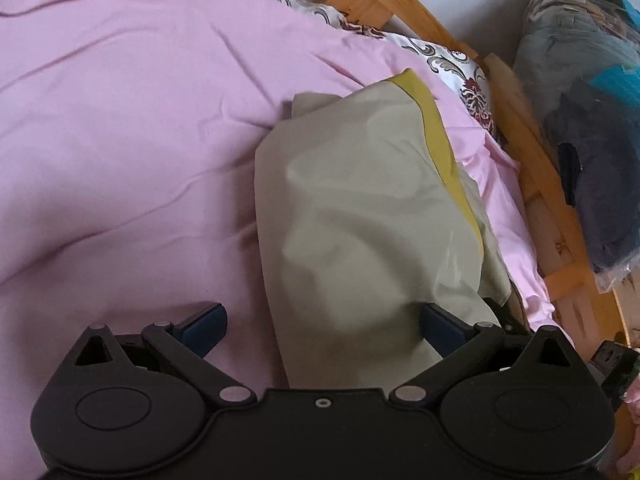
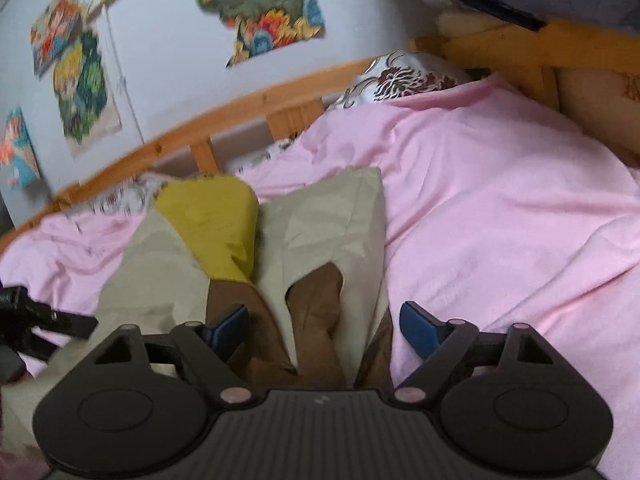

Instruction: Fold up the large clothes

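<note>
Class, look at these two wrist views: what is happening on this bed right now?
A person holding a gripper in each hand is folding a beige garment with yellow panels, laid on a pink sheet over a wooden-framed bed. The left gripper is open, its jaws spread around the garment's near end. The right gripper is also open, above a part where the brown lining shows. Neither is gripping cloth, and the garment looks partly folded.

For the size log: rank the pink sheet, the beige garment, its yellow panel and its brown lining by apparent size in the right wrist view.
1. pink sheet
2. beige garment
3. yellow panel and brown lining: look alike, unranked.
</note>
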Available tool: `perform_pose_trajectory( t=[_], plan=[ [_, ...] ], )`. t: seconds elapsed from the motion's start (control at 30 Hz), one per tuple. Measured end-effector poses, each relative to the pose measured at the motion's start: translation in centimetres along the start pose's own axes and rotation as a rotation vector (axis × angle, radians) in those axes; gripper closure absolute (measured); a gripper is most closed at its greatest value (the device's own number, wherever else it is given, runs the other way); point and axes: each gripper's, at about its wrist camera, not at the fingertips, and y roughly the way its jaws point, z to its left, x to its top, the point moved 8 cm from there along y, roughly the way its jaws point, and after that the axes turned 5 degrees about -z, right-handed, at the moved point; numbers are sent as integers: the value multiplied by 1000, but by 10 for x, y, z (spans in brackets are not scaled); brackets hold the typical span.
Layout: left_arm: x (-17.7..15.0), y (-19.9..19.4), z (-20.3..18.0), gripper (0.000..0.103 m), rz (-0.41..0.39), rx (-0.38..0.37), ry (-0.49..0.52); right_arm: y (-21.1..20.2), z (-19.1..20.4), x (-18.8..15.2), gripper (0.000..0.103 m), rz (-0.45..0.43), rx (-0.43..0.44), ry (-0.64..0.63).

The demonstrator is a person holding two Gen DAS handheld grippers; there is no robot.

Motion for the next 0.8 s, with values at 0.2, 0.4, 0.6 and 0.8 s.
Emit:
perform_pose_trajectory(
  t=[0.2, 0.4, 0.6, 0.8],
  plan=[
    [0, 10, -7, 1, 47, -21, 27, -4, -2, -6, 62, 9, -25, -8],
    [0, 20, -21, 1, 103, -59, 118, -5, 1, -10, 65, 7, -34, -23],
    [0, 24, -25, 0, 136, -70, 144, -6, 0, -13, 63, -4, -43, -19],
    [2, 26, -26, 1, 184, -70, 171, -7, 2, -13, 62, -4, -46, -29]
  ],
)
